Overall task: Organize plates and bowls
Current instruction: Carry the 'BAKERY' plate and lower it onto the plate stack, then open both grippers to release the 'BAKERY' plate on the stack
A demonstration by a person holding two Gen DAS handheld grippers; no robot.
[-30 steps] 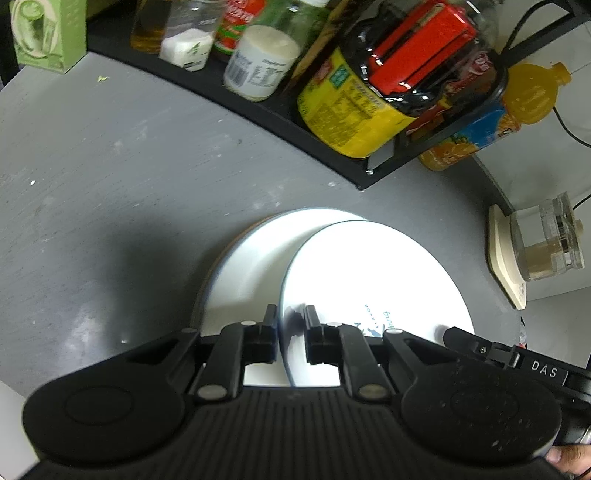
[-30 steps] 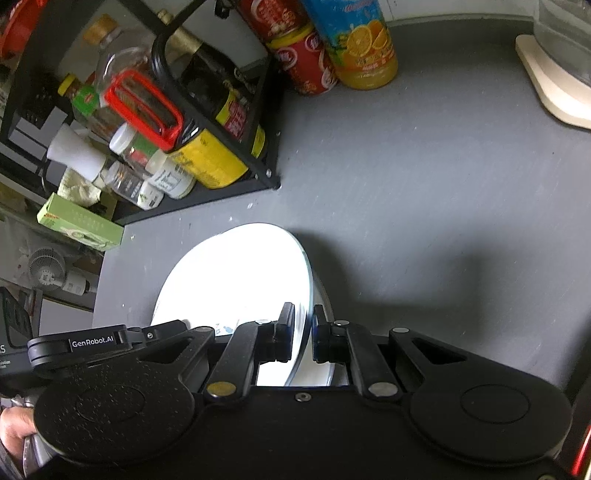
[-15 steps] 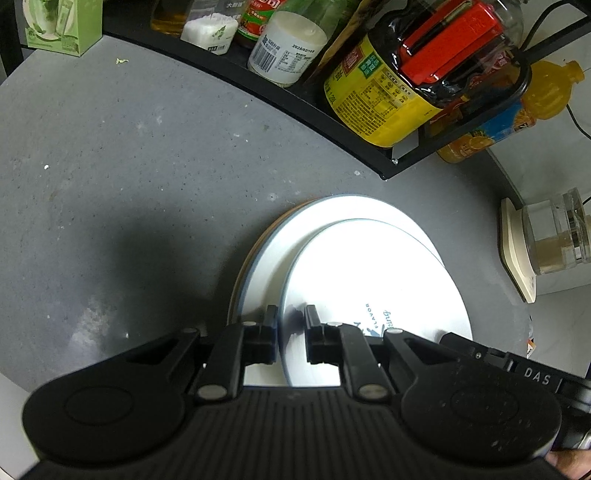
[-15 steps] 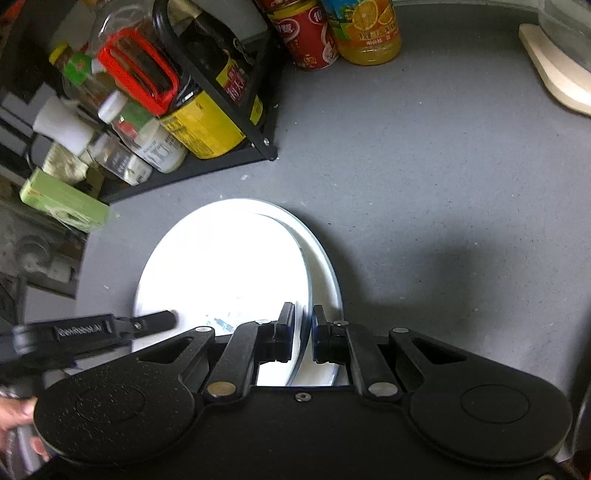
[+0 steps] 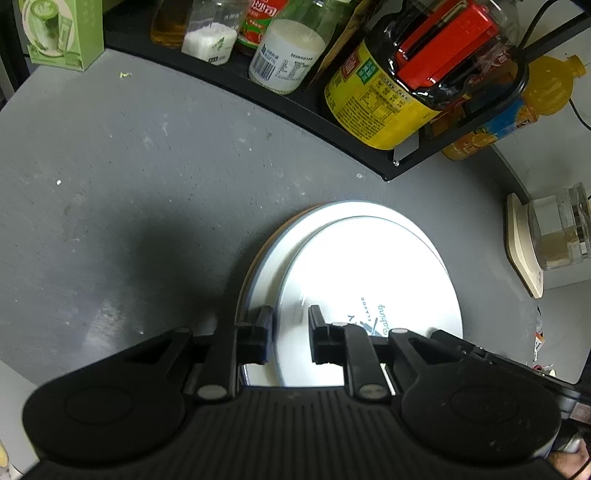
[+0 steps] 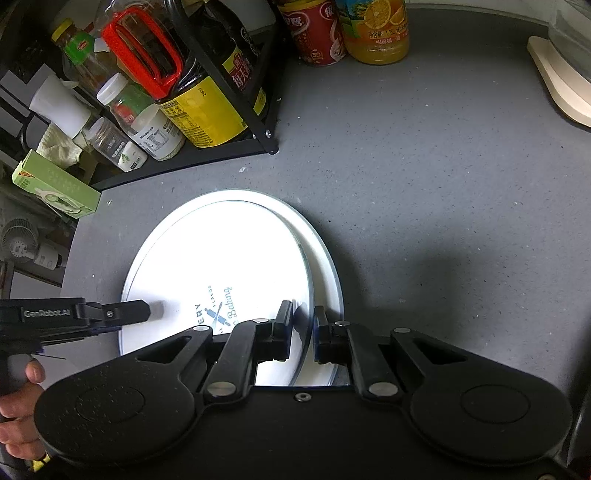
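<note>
A white plate with blue "Baking" print lies on top of a larger white plate on the grey counter. My left gripper straddles the printed plate's left rim with its jaws slightly apart. My right gripper straddles the plate's right rim, jaws also slightly apart. The left gripper shows in the right wrist view at the plate's left edge.
A black rack with sauce bottles and jars stands behind the plates. An orange juice bottle and a red can stand at the back. A cream base with a glass jar is on the right. A green box is far left.
The printed plate has come down flat onto the larger plate. Both grippers have opened slightly and released its rim.
</note>
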